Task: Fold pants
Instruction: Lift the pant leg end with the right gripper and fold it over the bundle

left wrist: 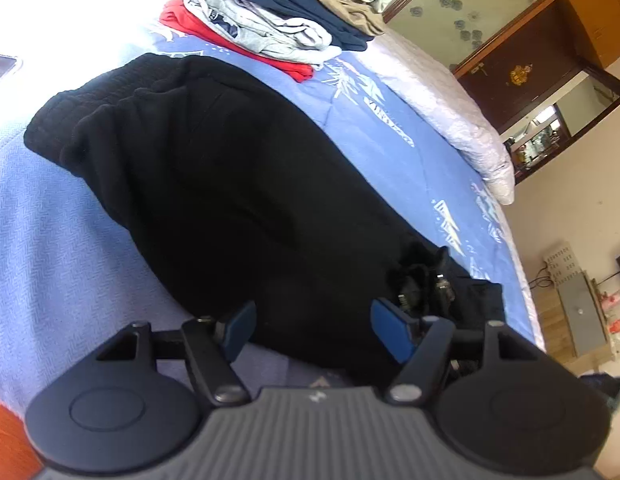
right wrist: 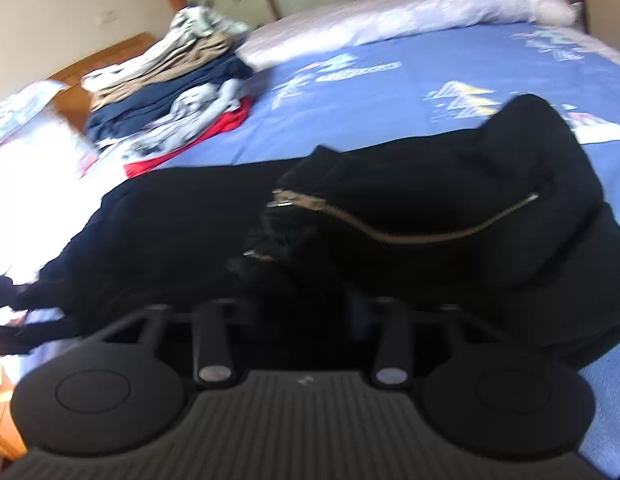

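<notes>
Black pants [left wrist: 229, 168] lie spread on the blue bedsheet [left wrist: 370, 128], the ribbed waistband at the upper left of the left wrist view. My left gripper [left wrist: 314, 330] is open over the near part of the pants, blue pads apart, nothing between them. In the right wrist view the pants [right wrist: 390, 208] are bunched, with a brass zipper [right wrist: 430, 228] on top. My right gripper [right wrist: 305, 308] is low over the black cloth. Its fingertips are hidden against the dark fabric and the frame is blurred.
A pile of folded clothes [left wrist: 293, 4] in navy, tan, grey and red sits at the far side of the bed [right wrist: 169, 100]. A white quilt [left wrist: 450, 108] lies along the bed's edge [right wrist: 410, 8]. A wooden wardrobe [left wrist: 522, 60] stands beyond.
</notes>
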A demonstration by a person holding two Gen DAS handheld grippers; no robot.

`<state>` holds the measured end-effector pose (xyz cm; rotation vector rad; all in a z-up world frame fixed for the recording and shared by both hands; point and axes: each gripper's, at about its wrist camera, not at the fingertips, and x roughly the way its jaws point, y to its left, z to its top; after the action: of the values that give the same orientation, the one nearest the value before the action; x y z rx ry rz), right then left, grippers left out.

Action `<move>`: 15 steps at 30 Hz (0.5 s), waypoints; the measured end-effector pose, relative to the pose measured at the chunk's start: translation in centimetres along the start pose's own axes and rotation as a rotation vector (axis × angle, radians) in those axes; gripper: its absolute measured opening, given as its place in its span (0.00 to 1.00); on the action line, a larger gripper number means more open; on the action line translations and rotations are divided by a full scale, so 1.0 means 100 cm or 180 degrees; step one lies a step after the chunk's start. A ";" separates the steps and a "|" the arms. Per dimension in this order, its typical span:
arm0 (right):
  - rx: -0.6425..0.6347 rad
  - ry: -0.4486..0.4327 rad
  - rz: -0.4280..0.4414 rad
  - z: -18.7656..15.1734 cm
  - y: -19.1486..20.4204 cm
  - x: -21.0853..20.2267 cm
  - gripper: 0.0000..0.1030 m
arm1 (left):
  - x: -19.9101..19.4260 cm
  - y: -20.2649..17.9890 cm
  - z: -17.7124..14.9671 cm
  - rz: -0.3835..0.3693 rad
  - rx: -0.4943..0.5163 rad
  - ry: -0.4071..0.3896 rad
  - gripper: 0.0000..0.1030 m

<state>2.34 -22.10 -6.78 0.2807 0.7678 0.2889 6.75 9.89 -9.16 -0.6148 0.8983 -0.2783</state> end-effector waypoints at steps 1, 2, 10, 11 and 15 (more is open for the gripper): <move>-0.0067 -0.0001 0.0091 0.002 0.004 -0.010 0.66 | 0.000 -0.001 0.001 -0.0026 -0.0020 -0.0008 0.66; -0.0135 -0.0018 0.0159 0.005 0.009 -0.019 0.66 | 0.000 -0.001 0.002 -0.0046 -0.0047 -0.0017 0.66; 0.0113 -0.0190 0.0023 0.021 0.004 0.000 0.55 | -0.036 0.016 0.021 0.0058 -0.0182 -0.0523 0.66; 0.0085 0.0213 -0.0140 0.019 0.003 0.032 0.55 | -0.041 0.021 0.025 0.0101 -0.0223 -0.0613 0.66; -0.0474 0.0317 -0.0369 0.012 0.025 0.050 0.58 | -0.056 0.044 0.040 0.0281 -0.0448 -0.0822 0.66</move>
<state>6.22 -18.24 -8.25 0.0811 0.8530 0.2504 6.40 17.55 -6.34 -0.7212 0.6970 -0.0540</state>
